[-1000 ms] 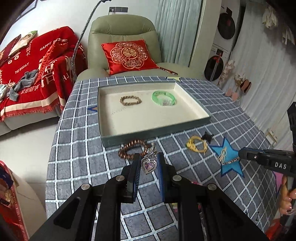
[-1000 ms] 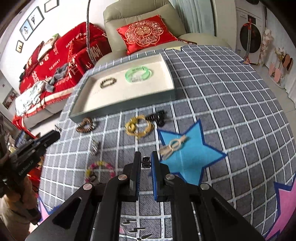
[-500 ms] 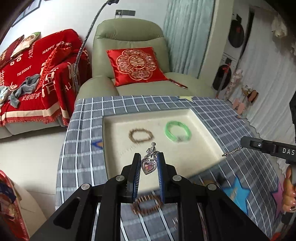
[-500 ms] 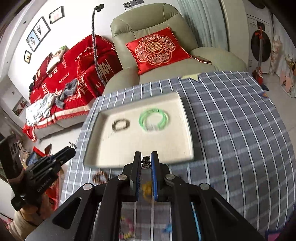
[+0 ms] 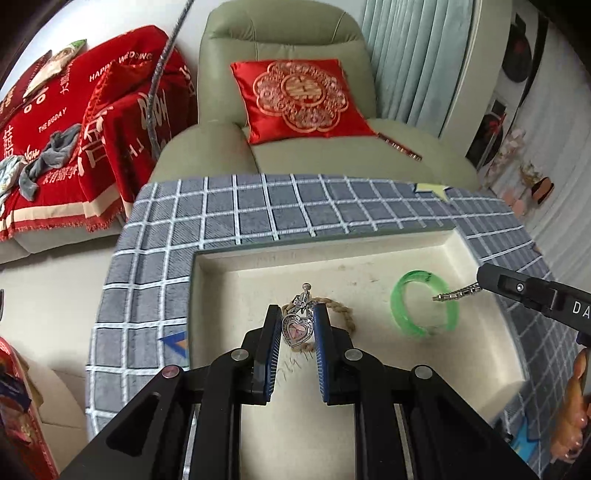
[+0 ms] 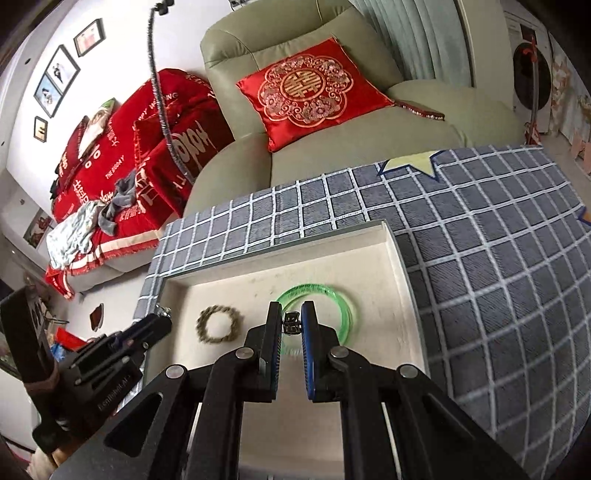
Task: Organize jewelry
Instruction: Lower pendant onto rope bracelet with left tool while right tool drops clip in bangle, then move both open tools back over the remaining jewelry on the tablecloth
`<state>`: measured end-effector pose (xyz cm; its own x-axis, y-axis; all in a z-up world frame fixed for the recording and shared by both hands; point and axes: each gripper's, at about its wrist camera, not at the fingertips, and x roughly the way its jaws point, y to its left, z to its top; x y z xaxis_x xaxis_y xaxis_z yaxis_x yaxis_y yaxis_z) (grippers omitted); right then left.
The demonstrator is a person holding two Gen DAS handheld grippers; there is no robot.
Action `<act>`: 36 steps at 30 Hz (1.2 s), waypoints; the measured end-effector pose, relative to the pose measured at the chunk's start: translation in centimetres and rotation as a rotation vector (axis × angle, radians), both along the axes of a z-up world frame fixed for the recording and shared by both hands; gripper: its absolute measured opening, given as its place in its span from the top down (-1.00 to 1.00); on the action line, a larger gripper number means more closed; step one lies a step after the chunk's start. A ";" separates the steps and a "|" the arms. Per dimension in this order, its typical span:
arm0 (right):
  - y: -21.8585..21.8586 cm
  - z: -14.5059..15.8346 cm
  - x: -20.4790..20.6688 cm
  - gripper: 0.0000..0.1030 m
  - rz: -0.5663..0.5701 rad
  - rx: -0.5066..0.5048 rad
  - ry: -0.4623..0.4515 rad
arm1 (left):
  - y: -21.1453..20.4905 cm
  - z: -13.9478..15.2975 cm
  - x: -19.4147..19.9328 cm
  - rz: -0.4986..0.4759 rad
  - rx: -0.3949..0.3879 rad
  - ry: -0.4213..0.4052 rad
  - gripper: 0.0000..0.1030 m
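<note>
My left gripper is shut on a silver heart pendant with a pink stone, held over the cream tray above a brown braided bracelet. My right gripper is shut on a small silver chain piece over the tray, just above a green bangle. In the left wrist view the right gripper dangles the chain over the green bangle. The brown bracelet lies left of the bangle in the right wrist view, near the left gripper.
The tray sits on a grey checked tablecloth. A green armchair with a red cushion stands behind the table. A red-covered sofa is to the left.
Both grippers moved forward from the loose jewelry on the cloth to above the tray, each keeping its piece. The tray now fills the lower view.
</note>
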<state>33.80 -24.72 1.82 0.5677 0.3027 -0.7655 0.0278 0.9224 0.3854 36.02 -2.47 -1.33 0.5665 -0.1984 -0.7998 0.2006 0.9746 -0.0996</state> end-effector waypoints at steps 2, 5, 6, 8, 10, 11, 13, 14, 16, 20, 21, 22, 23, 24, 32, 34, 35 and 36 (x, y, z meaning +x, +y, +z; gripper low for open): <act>0.1 -1.1 0.7 0.78 -0.001 0.002 0.008 | -0.2 -1.2 0.7 0.011 0.012 0.017 0.38; 0.1 -2.6 1.6 0.78 0.002 -0.003 0.017 | -0.5 -2.2 1.2 0.021 0.023 0.038 0.38; 0.2 -3.1 1.7 0.78 0.005 -0.006 0.021 | -0.7 -2.4 1.3 0.022 0.030 0.042 0.38; 0.3 -3.6 1.8 0.78 0.010 -0.012 0.022 | -0.9 -2.7 1.3 0.016 0.046 0.045 0.38; 0.4 -4.0 1.8 0.78 0.014 -0.031 0.026 | -1.3 -2.9 1.2 0.015 0.074 0.043 0.38; 0.5 -4.1 1.7 0.78 0.018 -0.036 0.028 | -1.4 -2.9 1.1 0.012 0.083 0.043 0.38; 0.6 -4.5 1.6 0.77 0.026 -0.035 0.041 | -1.7 -3.2 1.0 0.004 0.100 0.049 0.38; 0.7 -4.7 1.6 0.77 0.028 -0.040 0.050 | -1.9 -3.2 1.0 0.000 0.105 0.049 0.37; 0.7 -5.0 1.5 0.77 0.028 -0.052 0.056 | -2.2 -3.2 0.9 -0.005 0.128 0.043 0.37; 0.9 -5.2 1.5 0.76 0.034 -0.076 0.066 | -2.7 -3.3 0.6 -0.024 0.171 0.030 0.37; 1.0 -5.2 1.5 0.75 0.036 -0.080 0.068 | -2.9 -3.3 0.5 -0.026 0.180 0.027 0.37; 1.0 -5.1 1.6 0.63 0.038 -0.080 0.072 | -2.9 -3.3 0.4 -0.026 0.182 0.027 0.37; 1.0 -5.1 1.5 0.34 0.037 -0.076 0.072 | -2.9 -3.3 0.4 -0.026 0.182 0.028 0.37; 1.0 -4.9 1.4 0.14 0.036 -0.067 0.068 | -2.9 -3.3 0.3 -0.026 0.180 0.029 0.37; 0.2 -2.0 -0.9 -0.23 0.002 -0.007 -0.008 | -3.0 -3.0 0.0 -0.024 0.176 0.017 0.34; 0.1 -1.4 -1.8 -0.23 -0.002 -0.008 -0.019 | -2.9 -2.8 -0.2 -0.017 0.176 0.001 -0.40; 0.0 -1.1 -2.2 -0.23 -0.004 -0.008 -0.023 | -2.7 -2.5 -0.5 -0.008 0.174 -0.016 -0.97; -0.1 -0.8 -2.8 -0.23 -0.006 -0.001 -0.028 | -2.5 -2.1 -0.8 0.004 0.170 -0.052 -1.00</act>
<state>31.03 -24.82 1.03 0.5904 0.2984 -0.7499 0.0226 0.9227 0.3850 35.18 -4.96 -3.45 0.6083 -0.0603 -0.7914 0.1973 0.9773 0.0772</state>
